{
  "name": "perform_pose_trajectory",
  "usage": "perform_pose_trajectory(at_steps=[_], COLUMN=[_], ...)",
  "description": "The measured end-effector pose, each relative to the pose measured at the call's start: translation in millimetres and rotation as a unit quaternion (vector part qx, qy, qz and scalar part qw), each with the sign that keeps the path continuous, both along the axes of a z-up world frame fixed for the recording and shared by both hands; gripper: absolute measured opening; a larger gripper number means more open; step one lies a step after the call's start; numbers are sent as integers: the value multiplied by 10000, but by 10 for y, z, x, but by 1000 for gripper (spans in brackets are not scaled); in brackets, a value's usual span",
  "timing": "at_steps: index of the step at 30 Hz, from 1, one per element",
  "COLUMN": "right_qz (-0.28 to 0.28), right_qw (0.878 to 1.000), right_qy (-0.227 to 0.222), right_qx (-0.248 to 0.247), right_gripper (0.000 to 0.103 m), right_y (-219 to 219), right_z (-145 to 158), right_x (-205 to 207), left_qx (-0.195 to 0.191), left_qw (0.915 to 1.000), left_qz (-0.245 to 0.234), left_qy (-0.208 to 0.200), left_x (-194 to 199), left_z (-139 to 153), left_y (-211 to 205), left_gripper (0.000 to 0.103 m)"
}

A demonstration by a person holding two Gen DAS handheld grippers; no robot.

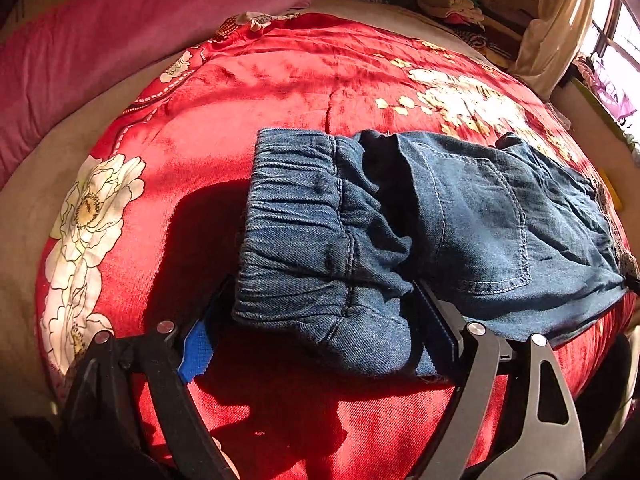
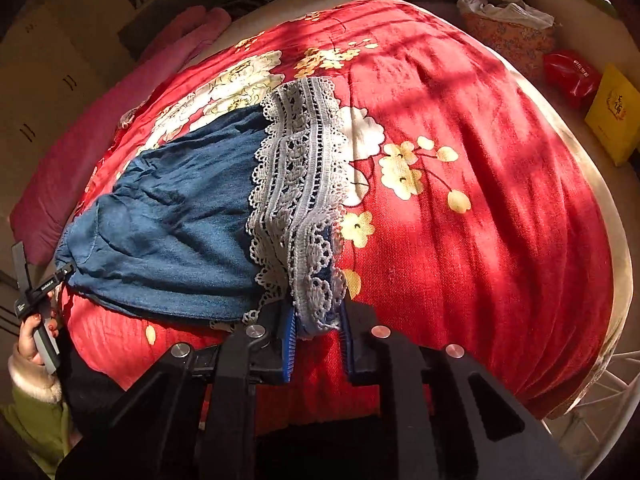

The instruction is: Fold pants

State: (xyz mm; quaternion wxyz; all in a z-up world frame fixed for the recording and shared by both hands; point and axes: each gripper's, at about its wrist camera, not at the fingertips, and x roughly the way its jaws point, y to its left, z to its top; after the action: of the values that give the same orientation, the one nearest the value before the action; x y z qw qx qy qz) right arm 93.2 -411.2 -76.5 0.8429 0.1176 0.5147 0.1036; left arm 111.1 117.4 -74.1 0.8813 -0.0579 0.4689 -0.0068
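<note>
Your left gripper [image 1: 320, 332]: jaws spread wide, straddling the bunched elastic waistband [image 1: 304, 216] of the denim pants [image 1: 480, 220]; whether the pads pressed the cloth could not be told. Pants: lay on the red floral bedspread [image 1: 280, 92], back pocket [image 1: 484, 220] facing up, legs running off to the right. Lace hem [image 2: 300, 184]: white, at the far leg ends. Your right gripper [image 2: 318, 340]: clenched on the near end of that lace. Your left hand [image 2: 36, 332]: seen at the left edge of the right wrist view.
</note>
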Motion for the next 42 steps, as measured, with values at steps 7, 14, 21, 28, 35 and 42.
perform_pose_trajectory(at_steps=[7, 14, 21, 28, 35, 42], right_qz=[-163, -246, 388, 703, 652, 501], right_qw=[9998, 9971, 9954, 9972, 9978, 9965], right_qy=[-75, -710, -876, -251, 23, -626], right_qx=[-52, -106, 0, -9, -76, 253], right_gripper=[33, 49, 56, 59, 64, 66], right_y=[-16, -16, 486, 808, 896, 697], right_z=[24, 466, 608, 239, -40, 358], right_x=[-28, -194, -160, -5, 9, -186], left_qx=[-71, -31, -57, 34, 164, -30], left_qw=[10000, 9999, 9998, 9993, 9996, 9997], left_qz=[48, 67, 64, 78, 137, 176], left_qy=[-26, -94, -196, -369, -210, -162], left_x=[11, -27, -87, -192, -201, -233], left_z=[-9, 57, 186, 342, 256, 245], left_y=[38, 30, 42, 75, 140, 198], left_gripper=[80, 80, 80, 80, 83, 83])
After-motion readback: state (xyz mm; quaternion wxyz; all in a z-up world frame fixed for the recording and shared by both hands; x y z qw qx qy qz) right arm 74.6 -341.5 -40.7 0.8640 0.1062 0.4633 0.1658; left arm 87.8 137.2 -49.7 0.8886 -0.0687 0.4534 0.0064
